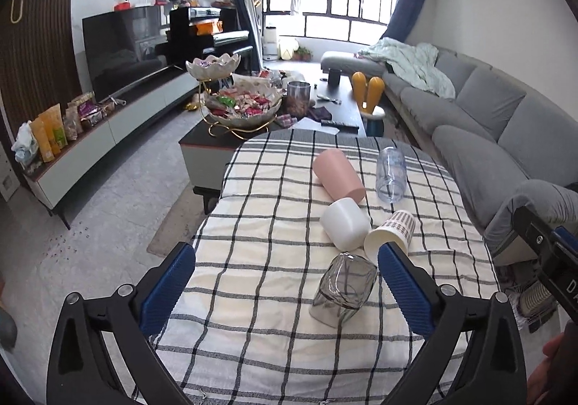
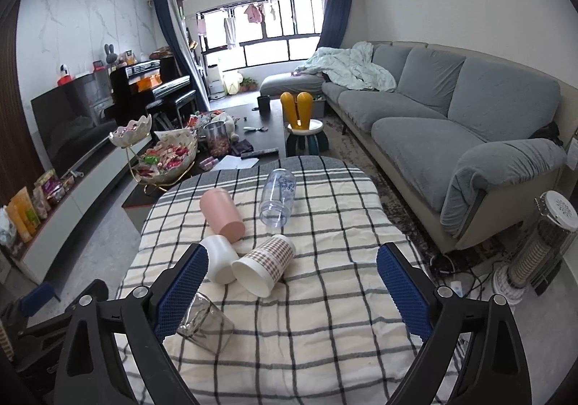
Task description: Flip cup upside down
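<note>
Five cups [image 1: 342,293] lying on the checked cloth [image 1: 274,224], both hand-held grippers [image 1: 285,282] [image 2: 292,282] spread.

Left gripper [image 1: 285,282] jaws wide apart, nothing held; right gripper [image 2: 292,287] likewise.

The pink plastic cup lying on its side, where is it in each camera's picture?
Left wrist view: the pink plastic cup lies right of centre, just behind the white plastic cup.
Right wrist view: the pink plastic cup lies left of centre, above the left fingertip.
Shared landmark: the clear plastic bottle lies on its side to the cup's right in both.
</note>
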The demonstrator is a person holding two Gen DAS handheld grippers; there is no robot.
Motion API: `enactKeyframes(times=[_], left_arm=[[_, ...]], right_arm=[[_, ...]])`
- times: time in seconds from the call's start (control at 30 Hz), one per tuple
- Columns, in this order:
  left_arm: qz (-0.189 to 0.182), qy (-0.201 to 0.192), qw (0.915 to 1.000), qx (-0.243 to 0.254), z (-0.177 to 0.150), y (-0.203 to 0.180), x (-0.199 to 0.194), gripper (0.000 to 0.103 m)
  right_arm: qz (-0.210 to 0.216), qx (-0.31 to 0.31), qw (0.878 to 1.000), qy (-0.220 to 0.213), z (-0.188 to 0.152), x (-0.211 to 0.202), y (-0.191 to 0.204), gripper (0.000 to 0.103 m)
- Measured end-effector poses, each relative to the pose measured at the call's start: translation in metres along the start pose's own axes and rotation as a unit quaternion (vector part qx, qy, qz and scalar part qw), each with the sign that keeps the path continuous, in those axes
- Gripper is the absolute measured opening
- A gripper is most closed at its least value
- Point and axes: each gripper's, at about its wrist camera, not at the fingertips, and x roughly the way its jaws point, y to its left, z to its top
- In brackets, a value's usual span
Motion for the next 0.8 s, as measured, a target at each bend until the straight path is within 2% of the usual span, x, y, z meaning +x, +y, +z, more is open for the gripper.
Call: enactKeyframes(times=[0.17,0.4,0.8], left_arm=[[0.007,-0.007,0.9999,0.009,-0.001,-0.004,-0.003,0.103],[0.039,-0.026,0.9985,0.027,0.000,-0.008,-0.013,0.103],[0.044,-0.030,0.9981,0.030,0.002,-0.009,-0.017,0.103]], right_arm=[[-0.010,-0.006,1.000,-0.010,-0.001,-0.003,0.000,0.095],[-0.032,-0.018,0.999,-0.035,0.001,-0.013,0.000,0.100],[-0.035,-0.016,0.998,-0.041,0.003,-0.019,0.000,0.101]])
